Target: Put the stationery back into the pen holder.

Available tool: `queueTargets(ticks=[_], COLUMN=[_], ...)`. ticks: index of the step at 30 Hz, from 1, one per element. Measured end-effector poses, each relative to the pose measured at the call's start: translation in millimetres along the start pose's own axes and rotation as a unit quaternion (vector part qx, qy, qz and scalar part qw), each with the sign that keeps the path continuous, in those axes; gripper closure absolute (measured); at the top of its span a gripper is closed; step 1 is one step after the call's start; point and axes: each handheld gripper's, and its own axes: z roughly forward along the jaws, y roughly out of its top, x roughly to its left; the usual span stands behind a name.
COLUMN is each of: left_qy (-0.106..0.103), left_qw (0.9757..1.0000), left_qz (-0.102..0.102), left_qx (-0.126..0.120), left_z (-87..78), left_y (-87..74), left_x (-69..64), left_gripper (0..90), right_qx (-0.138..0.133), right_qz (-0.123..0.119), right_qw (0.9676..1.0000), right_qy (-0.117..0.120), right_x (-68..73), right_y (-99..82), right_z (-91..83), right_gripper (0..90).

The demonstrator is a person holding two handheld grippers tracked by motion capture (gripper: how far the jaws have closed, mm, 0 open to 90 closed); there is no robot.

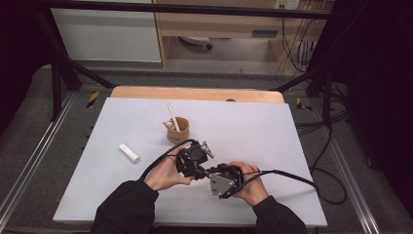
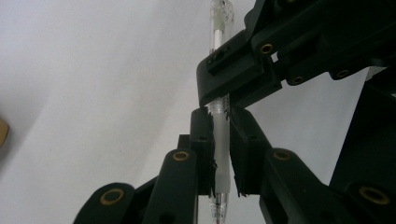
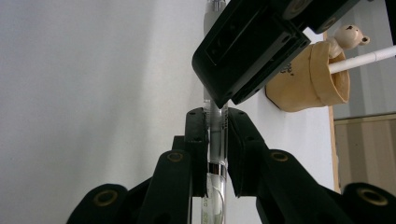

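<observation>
Clear pen (image 2: 222, 154) — clamped by both grippers.

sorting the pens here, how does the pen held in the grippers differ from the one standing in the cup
The held pen is clear and see-through; the pen in the cup is opaque white. The held pen is clamped between the jaws of both the left gripper and the right gripper, above the table; the other pen leans loose in the tan cup, beside a small bear figure. Both are slim sticks.
</observation>
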Motion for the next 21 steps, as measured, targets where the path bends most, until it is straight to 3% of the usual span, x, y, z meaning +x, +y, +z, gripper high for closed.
queueTargets(ticks=[6, 10, 15, 21], left_qy=[0.007, 0.019, 0.035, 0.054], left_qw=[0.9998, 0.9991, 0.9976, 0.9955], left_qz=[0.013, 0.030, 0.028, 0.011], left_qx=[-0.013, -0.025, -0.053, -0.078], left_z=[-2.5, -7.3, -14.1, -18.9], left_y=[-2.8, -9.6, -23.1, -44.7], left_x=[0.3, 1.6, 8.0, 17.0], left_gripper=[78.1, 68.9, 53.4, 38.8], right_qx=[0.000, 0.012, 0.020, 0.029], right_qz=[0.009, 0.019, 0.040, 0.066], right_qw=[1.0000, 0.9998, 0.9990, 0.9973], right_qy=[0.000, -0.002, -0.008, -0.014], right_x=[-1.7, -4.6, -7.4, -11.1], right_y=[0.0, -4.1, -12.1, -20.6], right_z=[-1.1, -2.3, -4.7, -6.8], right_gripper=[79.8, 79.8, 79.8, 79.8])
